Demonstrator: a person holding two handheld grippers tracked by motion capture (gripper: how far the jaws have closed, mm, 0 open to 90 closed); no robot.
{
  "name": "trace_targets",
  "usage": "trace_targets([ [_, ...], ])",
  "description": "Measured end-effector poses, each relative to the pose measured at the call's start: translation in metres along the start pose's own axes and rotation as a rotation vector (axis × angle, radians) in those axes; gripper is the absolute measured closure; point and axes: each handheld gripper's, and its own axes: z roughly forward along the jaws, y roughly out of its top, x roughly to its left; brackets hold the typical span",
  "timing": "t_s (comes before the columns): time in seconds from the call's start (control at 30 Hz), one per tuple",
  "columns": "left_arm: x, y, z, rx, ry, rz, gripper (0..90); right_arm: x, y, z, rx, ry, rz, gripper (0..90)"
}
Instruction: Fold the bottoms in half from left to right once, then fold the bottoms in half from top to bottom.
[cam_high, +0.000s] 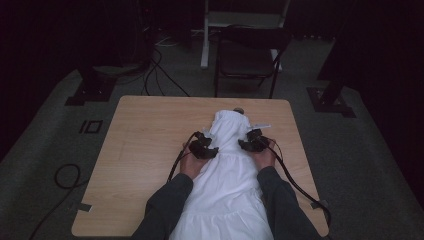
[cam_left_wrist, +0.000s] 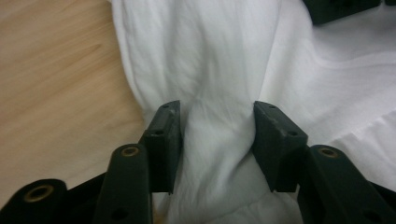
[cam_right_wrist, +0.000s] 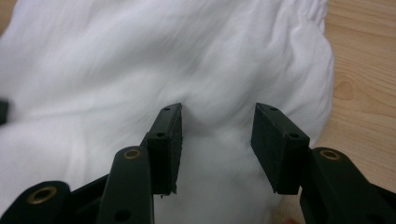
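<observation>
The left gripper (cam_high: 204, 146) has its fingers (cam_left_wrist: 163, 140) parted around a raised fold of the white, soft cotton garment (cam_high: 225, 175), which lies lengthwise down the pale wooden bench (cam_high: 145, 150); closing shallow could let the fold slip free; the right gripper (cam_high: 254, 141) stands released over flatter cloth, so it may pinch nothing, or both layers.

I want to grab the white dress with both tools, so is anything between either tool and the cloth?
Nothing visible is in the way. The left tool has a fold of the white dress between its open jaws, and the right tool sits over the cloth with its jaws apart. The wooden table beside them is bare.
</observation>
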Motion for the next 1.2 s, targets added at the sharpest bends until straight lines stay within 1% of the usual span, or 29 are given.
trace_targets([
  [0.03,0.001,-0.002,-0.001,-0.006,-0.006,-0.009,54.6,0.0,0.0,0.0,0.0,0.0,0.0,52.3],
  [0.07,0.002,-0.006,-0.004,-0.012,-0.008,-0.015,56.2,0.005,-0.005,-0.002,-0.011,-0.005,-0.03,51.9],
  [0.13,0.002,-0.01,-0.009,-0.002,-0.01,-0.009,56.8,0.007,-0.008,-0.005,-0.013,0.003,-0.035,51.9],
  [0.17,0.002,-0.01,-0.009,-0.002,-0.01,-0.009,56.9,0.007,-0.008,-0.005,-0.013,0.003,-0.035,51.9],
  [0.2,0.001,-0.016,-0.015,0.004,-0.015,-0.007,56.9,0.012,-0.013,-0.01,-0.012,0.013,-0.047,51.9],
  [0.3,0.0,-0.02,-0.02,0.007,-0.02,-0.001,56.9,0.013,-0.015,-0.012,-0.011,0.018,-0.053,51.9],
  [0.33,-0.002,-0.031,-0.029,0.004,-0.034,0.011,56.9,0.021,-0.022,-0.019,-0.007,0.04,-0.072,52.0],
  [0.37,-0.003,-0.034,-0.032,0.003,-0.037,0.007,56.9,0.023,-0.025,-0.021,-0.005,0.047,-0.076,52.0],
  [0.43,-0.004,-0.037,-0.035,0.004,-0.039,0.009,56.9,0.026,-0.027,-0.023,-0.006,0.051,-0.079,52.0],
  [0.47,-0.006,-0.042,-0.04,0.008,-0.043,0.015,56.9,0.03,-0.03,-0.026,-0.005,0.061,-0.088,52.0],
  [0.5,-0.006,-0.042,-0.04,0.008,-0.043,0.015,56.9,0.03,-0.03,-0.026,-0.005,0.061,-0.088,52.0],
  [0.57,-0.009,-0.047,-0.045,0.016,-0.045,0.024,56.9,0.036,-0.033,-0.029,-0.003,0.069,-0.094,52.0],
  [0.7,-0.013,-0.053,-0.05,0.009,-0.044,0.026,56.9,0.04,-0.036,-0.031,-0.009,0.077,-0.098,52.0],
  [0.77,-0.014,-0.054,-0.051,0.004,-0.047,0.018,56.8,0.04,-0.037,-0.031,-0.019,0.08,-0.095,52.1],
  [0.83,-0.012,-0.053,-0.051,0.016,-0.06,0.012,56.0,0.04,-0.038,-0.031,-0.023,0.083,-0.095,52.2],
  [0.87,-0.012,-0.053,-0.051,0.016,-0.06,0.012,53.3,0.04,-0.038,-0.031,-0.023,0.083,-0.095,52.2],
  [0.9,-0.011,-0.05,-0.051,0.032,-0.064,0.003,53.3,0.039,-0.038,-0.031,-0.024,0.084,-0.094,52.2],
  [0.93,-0.007,-0.043,-0.051,0.046,-0.057,-0.01,46.0,0.039,-0.038,-0.031,-0.025,0.084,-0.091,52.2],
  [0.97,-0.007,-0.043,-0.051,0.046,-0.057,-0.01,44.1,0.039,-0.038,-0.031,-0.025,0.084,-0.091,52.2],
  [1.0,-0.002,-0.034,-0.052,0.026,-0.052,-0.024,41.6,0.039,-0.039,-0.031,-0.027,0.084,-0.091,52.2],
  [1.03,-0.002,-0.034,-0.052,0.026,-0.052,-0.024,39.0,0.039,-0.039,-0.031,-0.027,0.084,-0.091,52.2],
  [1.07,0.004,-0.022,-0.051,-0.006,-0.053,-0.049,35.9,0.039,-0.039,-0.031,-0.032,0.086,-0.089,52.7],
  [1.1,0.004,-0.022,-0.051,-0.006,-0.053,-0.049,34.0,0.039,-0.039,-0.031,-0.032,0.086,-0.089,52.7],
  [1.13,0.008,-0.015,-0.051,-0.022,-0.054,-0.061,34.0,0.038,-0.039,-0.031,-0.034,0.087,-0.088,52.9],
  [1.17,0.014,-0.002,-0.047,-0.049,-0.057,-0.093,31.2,0.038,-0.039,-0.031,-0.036,0.09,-0.084,53.0],
  [1.2,0.017,0.004,-0.044,-0.06,-0.051,-0.107,28.6,0.037,-0.039,-0.031,-0.037,0.092,-0.079,53.1],
])
